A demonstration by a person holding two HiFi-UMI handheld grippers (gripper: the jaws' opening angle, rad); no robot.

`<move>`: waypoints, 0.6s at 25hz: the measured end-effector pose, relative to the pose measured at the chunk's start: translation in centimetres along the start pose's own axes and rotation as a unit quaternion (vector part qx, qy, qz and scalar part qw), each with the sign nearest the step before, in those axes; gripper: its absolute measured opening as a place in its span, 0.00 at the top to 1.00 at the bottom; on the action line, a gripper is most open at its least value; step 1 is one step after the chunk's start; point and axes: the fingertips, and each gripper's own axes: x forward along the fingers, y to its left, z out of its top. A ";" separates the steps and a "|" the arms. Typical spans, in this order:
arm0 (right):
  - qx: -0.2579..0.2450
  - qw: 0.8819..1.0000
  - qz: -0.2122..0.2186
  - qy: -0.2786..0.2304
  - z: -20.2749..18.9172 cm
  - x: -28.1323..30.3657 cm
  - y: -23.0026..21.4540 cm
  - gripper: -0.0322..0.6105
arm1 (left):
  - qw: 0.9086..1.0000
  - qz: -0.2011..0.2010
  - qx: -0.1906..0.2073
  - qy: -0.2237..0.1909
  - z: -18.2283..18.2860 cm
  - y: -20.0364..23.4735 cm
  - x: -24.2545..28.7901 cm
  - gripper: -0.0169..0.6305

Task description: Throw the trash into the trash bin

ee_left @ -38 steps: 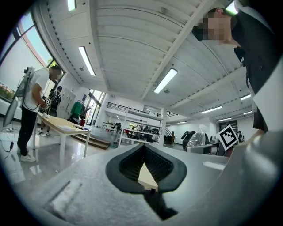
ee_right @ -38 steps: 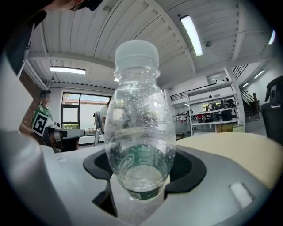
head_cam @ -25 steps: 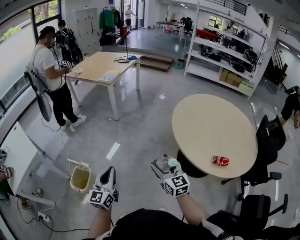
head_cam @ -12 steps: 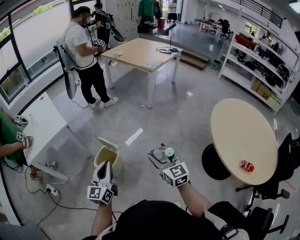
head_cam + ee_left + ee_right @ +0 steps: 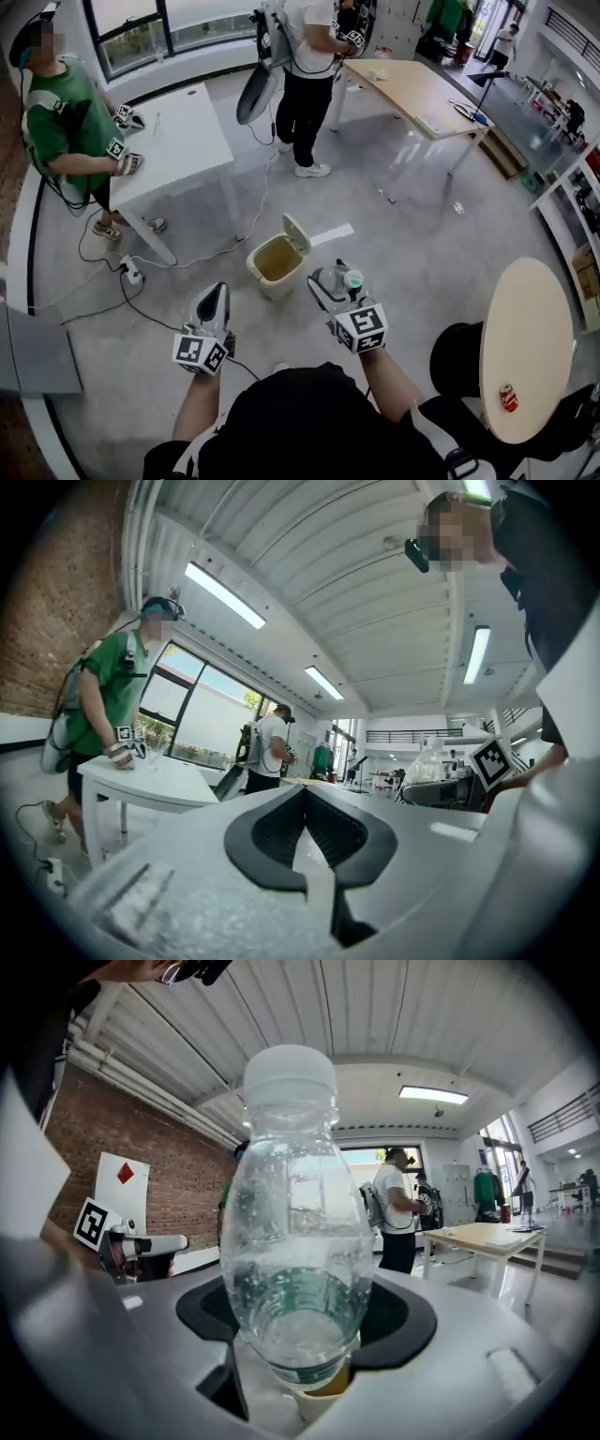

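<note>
My right gripper point(image 5: 336, 283) is shut on a clear plastic bottle point(image 5: 295, 1213) with a pale cap; in the head view the bottle point(image 5: 337, 280) hangs a little right of the bin. The small beige trash bin point(image 5: 274, 264) stands on the floor with its lid tipped up, just ahead of both grippers. My left gripper point(image 5: 212, 302) is shut with nothing in it, its pads meeting in the left gripper view point(image 5: 305, 829). It sits left of and nearer than the bin. A red can point(image 5: 508, 397) lies on the round table point(image 5: 530, 349) at the right.
A white table point(image 5: 178, 141) stands at the left with a person in green point(image 5: 67, 131) beside it. Another person point(image 5: 305, 84) stands beyond the bin by a wooden table point(image 5: 422, 94). Cables and a power strip point(image 5: 131, 274) lie on the floor left of the bin.
The view has swung left: the bin went from lower left to straight ahead, and the round table slid off to the right. Both grippers kept their pose, the bottle still gripped.
</note>
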 end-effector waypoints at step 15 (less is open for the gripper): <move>0.024 0.992 0.091 0.085 -7.3 11.0 -2.1 0.45 | 0.993 0.093 -0.031 0.067 -6.5 4.1 3.8 0.97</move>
